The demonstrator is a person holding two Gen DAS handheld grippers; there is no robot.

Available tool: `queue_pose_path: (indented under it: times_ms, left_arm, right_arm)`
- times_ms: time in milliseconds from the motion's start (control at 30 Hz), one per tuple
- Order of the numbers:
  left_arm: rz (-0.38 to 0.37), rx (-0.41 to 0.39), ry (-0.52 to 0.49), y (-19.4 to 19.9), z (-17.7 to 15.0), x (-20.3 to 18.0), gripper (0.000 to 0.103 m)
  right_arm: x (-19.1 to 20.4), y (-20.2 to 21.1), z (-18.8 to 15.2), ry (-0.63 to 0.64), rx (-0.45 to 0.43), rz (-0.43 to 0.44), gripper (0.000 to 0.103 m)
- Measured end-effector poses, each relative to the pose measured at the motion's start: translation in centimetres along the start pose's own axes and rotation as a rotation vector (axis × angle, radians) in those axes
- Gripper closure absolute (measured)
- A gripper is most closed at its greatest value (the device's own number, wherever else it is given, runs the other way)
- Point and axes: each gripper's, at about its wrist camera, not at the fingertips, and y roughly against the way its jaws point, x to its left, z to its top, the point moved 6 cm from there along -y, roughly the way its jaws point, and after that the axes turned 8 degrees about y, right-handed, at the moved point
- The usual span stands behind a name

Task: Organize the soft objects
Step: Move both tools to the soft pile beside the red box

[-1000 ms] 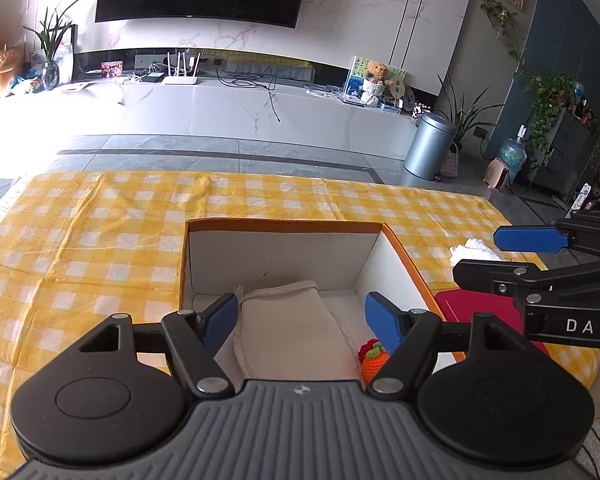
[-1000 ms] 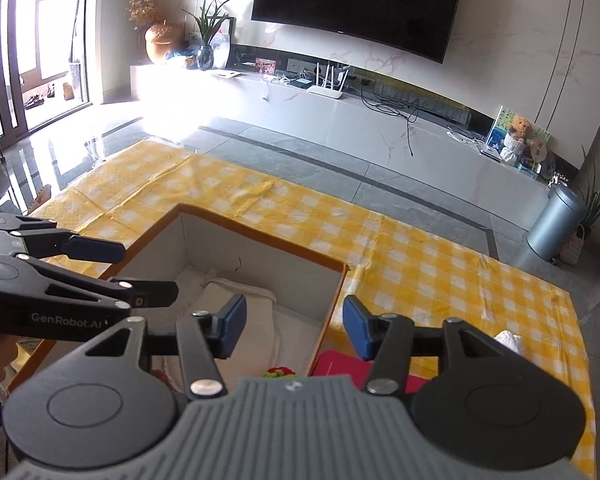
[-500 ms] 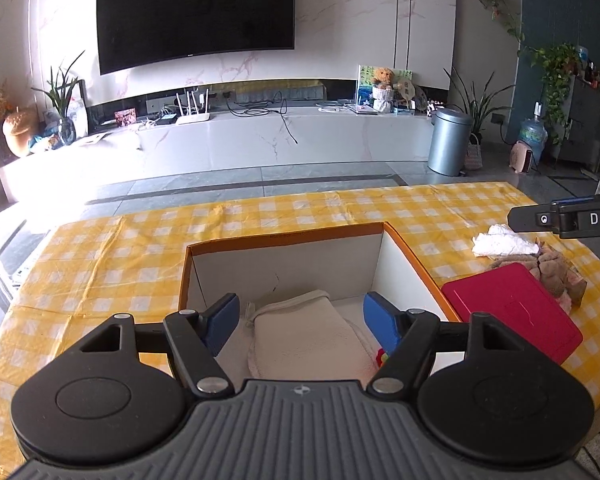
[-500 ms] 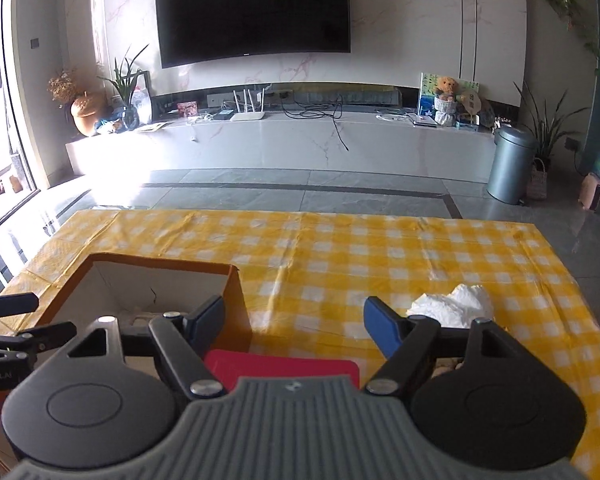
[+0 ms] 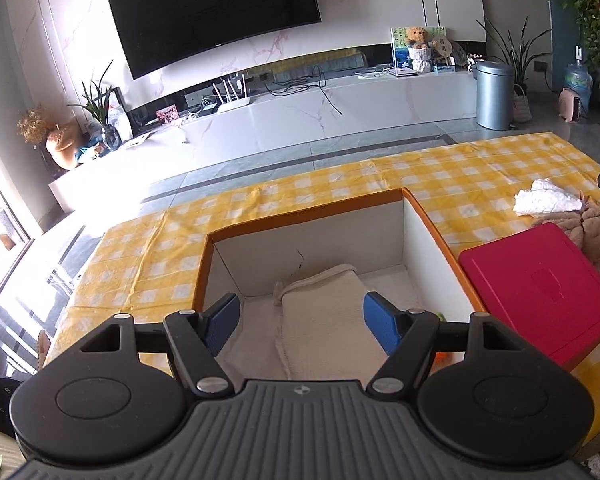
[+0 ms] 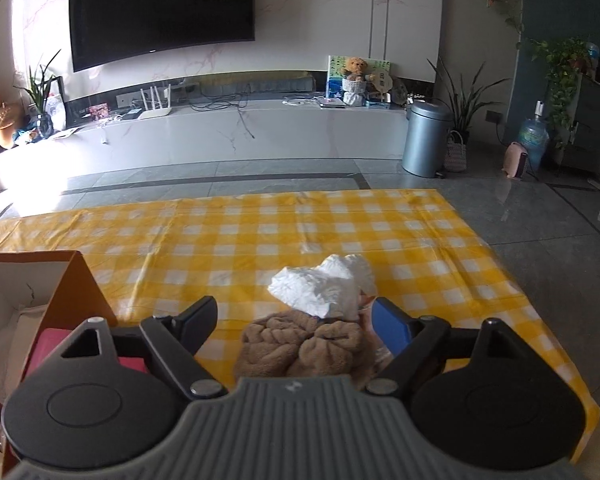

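An orange box [image 5: 300, 216] with white inner walls stands on the yellow checked tablecloth [image 5: 452, 172]. A folded cream towel [image 5: 320, 320] lies inside it, under my left gripper [image 5: 300, 320], which hangs open with nothing held. In the right wrist view, a brown plush toy [image 6: 300, 340] and a crumpled white cloth [image 6: 324, 284] lie on the tablecloth [image 6: 260, 232]. My right gripper [image 6: 290, 324] hovers over them. Its jaws are opening, the plush lies between them, and the pads do not press it.
A red lid [image 5: 540, 288] lies flat right of the box [image 6: 88, 288], with the white cloth [image 5: 548, 200] and plush [image 5: 592, 228] beyond it. The table's far and right edges drop to a tiled floor. A TV wall, a grey bin [image 6: 424, 140] and plants stand behind.
My right gripper swung from over the box to the right, over the plush and white cloth, and its jaws widened. My left gripper shifted and rolled a little over the box.
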Motion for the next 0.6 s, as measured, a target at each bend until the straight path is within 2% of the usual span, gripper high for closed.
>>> queue_pose_path:
  times_ms: [100,233,367,433,533,600]
  left_arm:
    - [-0.035,0.013,-0.014,0.6,0.5,-1.6,0.020]
    - [-0.092,-0.022,-0.045,1.9,1.8,-4.1,0.019]
    - [-0.168,-0.025,-0.095,2.6,2.7,-7.2,0.019]
    - [-0.172,-0.020,-0.125,2.6,3.0,-8.6,0.019]
    - [-0.178,-0.008,-0.161,2.2,3.1,-10.4,0.019]
    - [-0.173,0.006,-0.171,1.8,3.2,-11.1,0.019]
  right_arm:
    - [-2.8,-0.1,-0.8,-0.073,0.014,-0.027,0.011]
    - [-6.7,0.0,-1.9,-0.258,0.018,0.050,0.008]
    - [-10.3,-0.4,-3.4,-0.357,0.048,-0.039,0.008]
    - [-10.9,-1.1,-4.0,-0.390,0.061,-0.029,0.008]
    - [-10.3,-3.0,-4.6,-0.438,0.095,0.041,0.009]
    - [-8.8,-4.2,-4.2,-0.403,0.085,0.075,0.010]
